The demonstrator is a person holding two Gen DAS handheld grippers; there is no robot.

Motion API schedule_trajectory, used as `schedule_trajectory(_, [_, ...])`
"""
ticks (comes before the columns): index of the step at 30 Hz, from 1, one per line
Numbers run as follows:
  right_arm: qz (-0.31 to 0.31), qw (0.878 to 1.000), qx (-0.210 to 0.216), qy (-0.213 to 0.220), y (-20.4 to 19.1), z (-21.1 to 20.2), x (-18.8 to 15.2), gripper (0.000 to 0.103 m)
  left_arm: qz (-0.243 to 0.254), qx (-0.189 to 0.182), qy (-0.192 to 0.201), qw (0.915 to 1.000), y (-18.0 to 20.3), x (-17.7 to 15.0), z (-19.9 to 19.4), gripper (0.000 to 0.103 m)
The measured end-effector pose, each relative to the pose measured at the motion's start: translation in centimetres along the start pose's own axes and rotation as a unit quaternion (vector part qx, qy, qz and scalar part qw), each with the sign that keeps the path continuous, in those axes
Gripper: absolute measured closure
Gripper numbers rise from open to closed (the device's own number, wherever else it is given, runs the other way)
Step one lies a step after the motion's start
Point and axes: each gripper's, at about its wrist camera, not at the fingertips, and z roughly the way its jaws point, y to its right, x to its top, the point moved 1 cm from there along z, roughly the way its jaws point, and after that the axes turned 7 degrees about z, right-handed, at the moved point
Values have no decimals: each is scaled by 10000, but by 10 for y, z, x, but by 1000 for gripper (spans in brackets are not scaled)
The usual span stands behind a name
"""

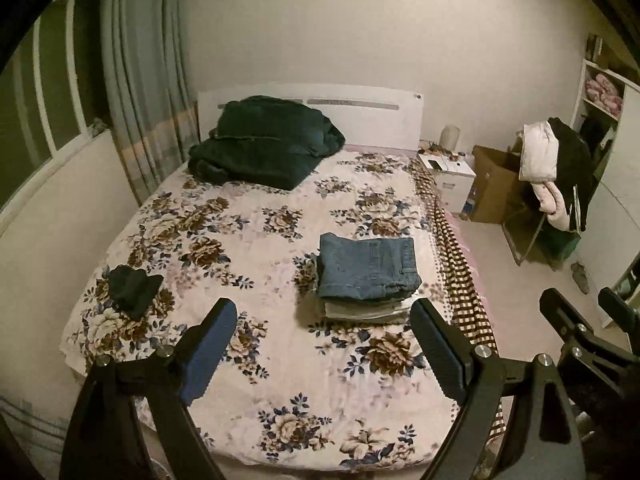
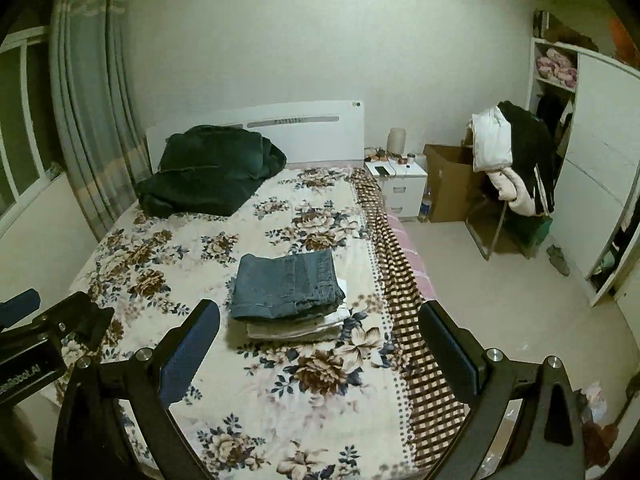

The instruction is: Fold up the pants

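Left wrist view: the left gripper (image 1: 324, 344) holds its two black fingers with blue pads (image 1: 208, 356) spread wide apart, gripping nothing, above the near part of a bed. Just beyond them, a pair of blue denim pants (image 1: 368, 266) lies folded into a neat rectangle on top of a short stack of pale folded garments (image 1: 360, 309), toward the bed's right side. The right gripper (image 2: 320, 348) is likewise wide open and empty, with the stack just beyond its fingers. Underneath spreads a cream bedspread printed with brown and blue flowers (image 1: 248, 248). A small crumpled black garment (image 1: 134, 286) sits near the left edge — well apart from the stack. A dark green bundled blanket (image 1: 260, 144) lies at the white headboard (image 1: 372, 116).
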Motion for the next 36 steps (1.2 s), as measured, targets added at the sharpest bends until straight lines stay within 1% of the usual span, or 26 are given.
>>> schedule_trajectory(3, [-76,9999,51,52,1,-19,1,0,-3,131,57,9999,2,-2,-10,14])
schedule_trajectory(5, [-107,9999,70,105,2,-30,2,0,-23,142,96,9999,3,-4,-18,14])
schedule_trajectory(9, [-158,9997,108,176,6,-39,7,0,-74,210,141,9997,5,-8,-24,14])
schedule_trajectory(10, [-173,9996,118,183,7,-41,8,0,-86,235,135,9996,5,-9,-25,12])
schedule_trajectory(13, [-193,9996,128,177,10,-42,9,0,-59,273,152,9995,9,-11,-29,7])
schedule_trajectory(22, [-145,9997,164,112,17,-32,13,0,-15,320,131,9994,12,-14,-31,7])
schedule_trajectory(36, [-212,9995,220,61,13,-20,13,0,41,442,105,9990,14,-15,-32,7])
